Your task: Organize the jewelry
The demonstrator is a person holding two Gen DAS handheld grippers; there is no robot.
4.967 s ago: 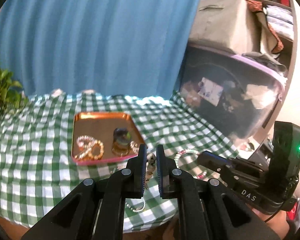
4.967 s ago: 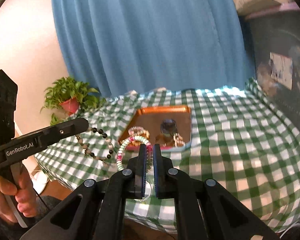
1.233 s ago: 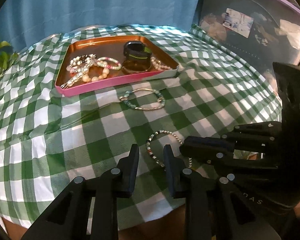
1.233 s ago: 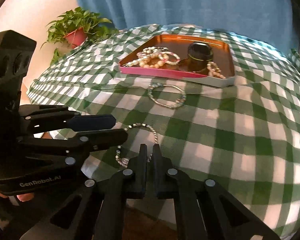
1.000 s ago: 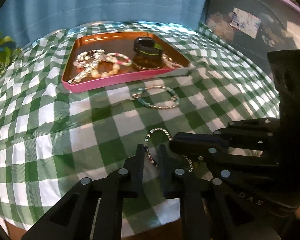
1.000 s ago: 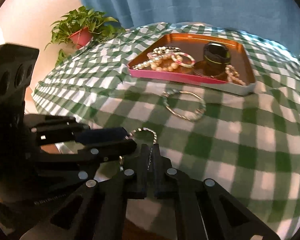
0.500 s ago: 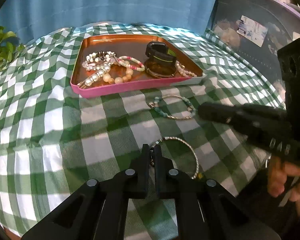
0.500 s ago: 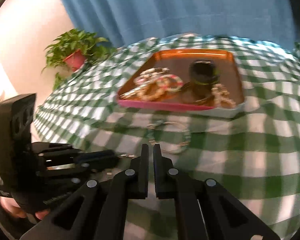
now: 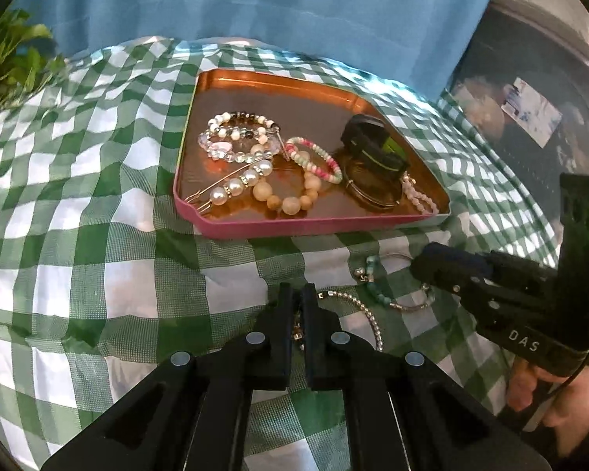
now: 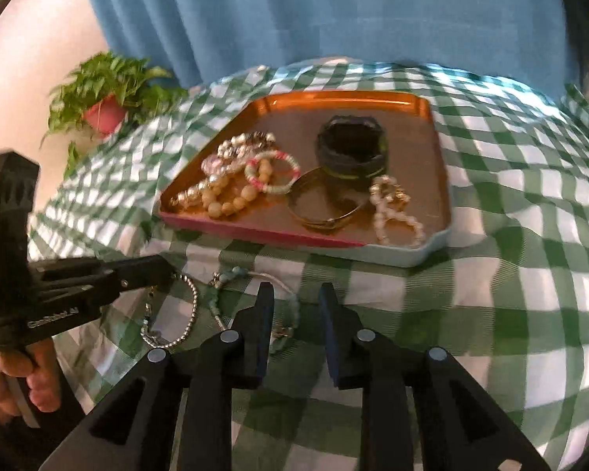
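Note:
A copper tray [image 9: 255,231] [image 10: 255,232] with a pink rim sits on the green checked cloth. It holds bead bracelets, a gold bangle [image 10: 322,212] and a black band [image 9: 373,149]. In front of it, my left gripper [image 9: 298,294] [image 10: 167,271] is shut on a silver bead bracelet [image 9: 367,316] [image 10: 192,306], which trails from its tips. A teal bead bracelet [image 9: 373,282] [image 10: 216,298] lies on the cloth beside it. My right gripper [image 10: 296,302] [image 9: 432,259] hovers over the teal bracelet. Its jaws are opening, and part of that bracelet shows between them, untouched.
A potted plant [image 10: 106,98] stands at the back left and a blue curtain [image 9: 294,11] hangs behind the table. A dark storage bin [image 9: 530,98] is at the right. A hand [image 10: 19,376] grips each tool near the table's front edge.
Both grippers moved forward toward the tray. The left one closed on the silver bracelet and carried it along. The right one let go of it and now opens over the teal bracelet.

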